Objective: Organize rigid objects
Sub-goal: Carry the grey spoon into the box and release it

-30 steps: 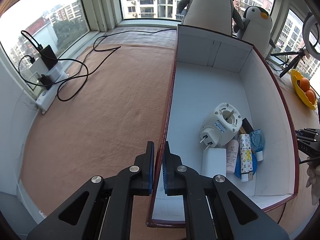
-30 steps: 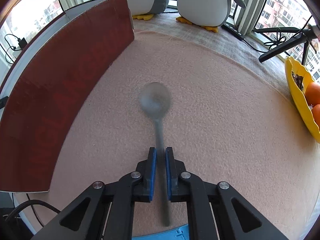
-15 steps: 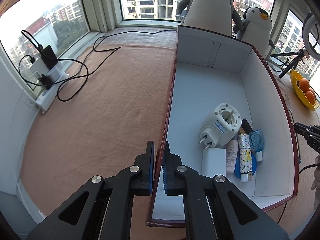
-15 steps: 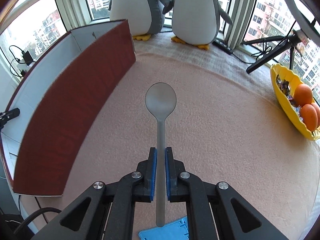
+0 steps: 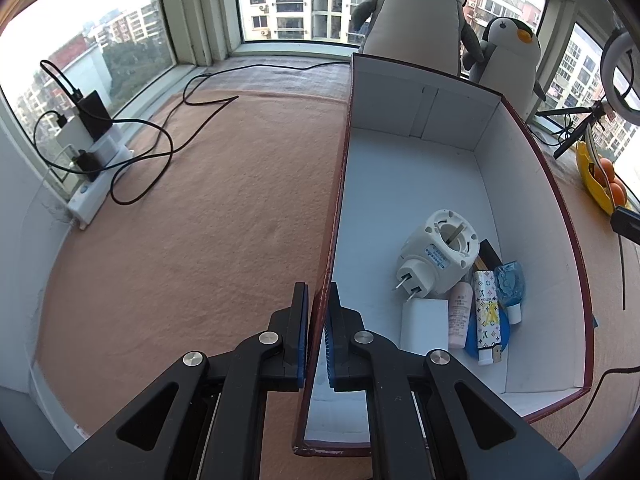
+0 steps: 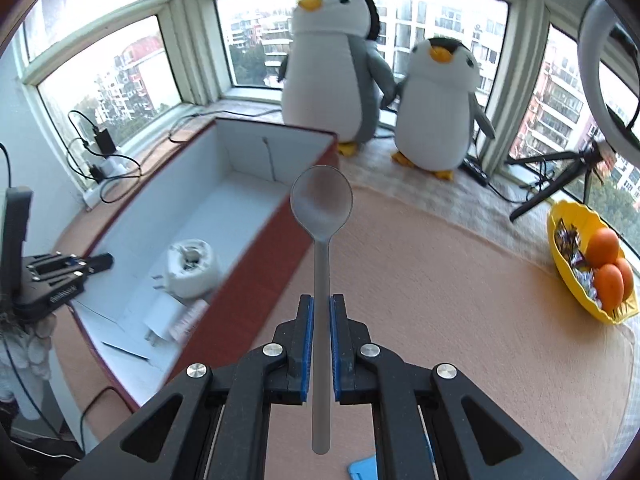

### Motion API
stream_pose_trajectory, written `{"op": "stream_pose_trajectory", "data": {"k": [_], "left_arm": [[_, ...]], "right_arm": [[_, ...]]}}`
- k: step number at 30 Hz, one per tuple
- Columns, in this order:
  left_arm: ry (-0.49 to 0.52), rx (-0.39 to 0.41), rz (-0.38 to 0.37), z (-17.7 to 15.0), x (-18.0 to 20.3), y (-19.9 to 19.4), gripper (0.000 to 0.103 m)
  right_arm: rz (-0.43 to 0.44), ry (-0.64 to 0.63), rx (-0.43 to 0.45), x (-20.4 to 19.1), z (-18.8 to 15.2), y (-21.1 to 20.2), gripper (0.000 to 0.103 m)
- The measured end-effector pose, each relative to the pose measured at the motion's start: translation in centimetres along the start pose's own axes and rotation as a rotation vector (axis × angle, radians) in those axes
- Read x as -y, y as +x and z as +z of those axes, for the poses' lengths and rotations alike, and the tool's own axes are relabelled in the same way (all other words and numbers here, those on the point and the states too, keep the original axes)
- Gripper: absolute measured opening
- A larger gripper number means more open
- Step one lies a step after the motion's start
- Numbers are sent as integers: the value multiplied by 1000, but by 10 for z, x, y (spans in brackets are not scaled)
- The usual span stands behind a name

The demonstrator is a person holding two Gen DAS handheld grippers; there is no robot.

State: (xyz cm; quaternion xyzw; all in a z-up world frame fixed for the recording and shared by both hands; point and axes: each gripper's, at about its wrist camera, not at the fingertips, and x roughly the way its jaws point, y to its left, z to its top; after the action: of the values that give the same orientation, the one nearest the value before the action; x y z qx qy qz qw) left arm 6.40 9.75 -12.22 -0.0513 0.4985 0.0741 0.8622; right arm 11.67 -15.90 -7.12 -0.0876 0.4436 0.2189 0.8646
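A grey metal spoon [image 6: 322, 204] sticks out forward, bowl ahead, with my right gripper [image 6: 321, 308] shut on its handle. It hangs in the air just right of the red-brown box [image 6: 256, 280] and above its rim. The box is white inside [image 5: 452, 116]. In its near right corner lie a white plug adapter [image 5: 440, 256], a white block [image 5: 424, 320], a pink tube [image 5: 460, 316], a patterned lighter [image 5: 488, 316] and a blue piece [image 5: 510, 280]. My left gripper [image 5: 317, 300] is shut on the box's left wall near its front corner.
Two penguin plush toys [image 6: 336, 68] stand behind the box at the window. A yellow bowl with oranges [image 6: 592, 264] sits at the right, a tripod [image 6: 552, 176] behind it. A power strip with cables [image 5: 92, 164] lies at the left. A blue item [image 6: 364, 468] lies under the right gripper.
The right gripper has risen with the spoon from close to the carpet to above the box's rim, so the box's inside now shows. The left gripper has stayed on the wall.
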Motion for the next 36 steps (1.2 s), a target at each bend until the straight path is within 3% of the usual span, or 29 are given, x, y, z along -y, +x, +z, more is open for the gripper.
{"op": "stream_pose_trajectory", "data": {"k": [19,34,36], "left_arm": [[4,13,-45,2,-5,4,6],[17,4,-71,2,-6,8,6],[17,1,-73,2,-6,9,6]], "right_arm": [[92,-59,23,-84,32,5,7],[106,-36,-40,-109,30,37,8],[103,-35,-39,-109,31,37,12]]}}
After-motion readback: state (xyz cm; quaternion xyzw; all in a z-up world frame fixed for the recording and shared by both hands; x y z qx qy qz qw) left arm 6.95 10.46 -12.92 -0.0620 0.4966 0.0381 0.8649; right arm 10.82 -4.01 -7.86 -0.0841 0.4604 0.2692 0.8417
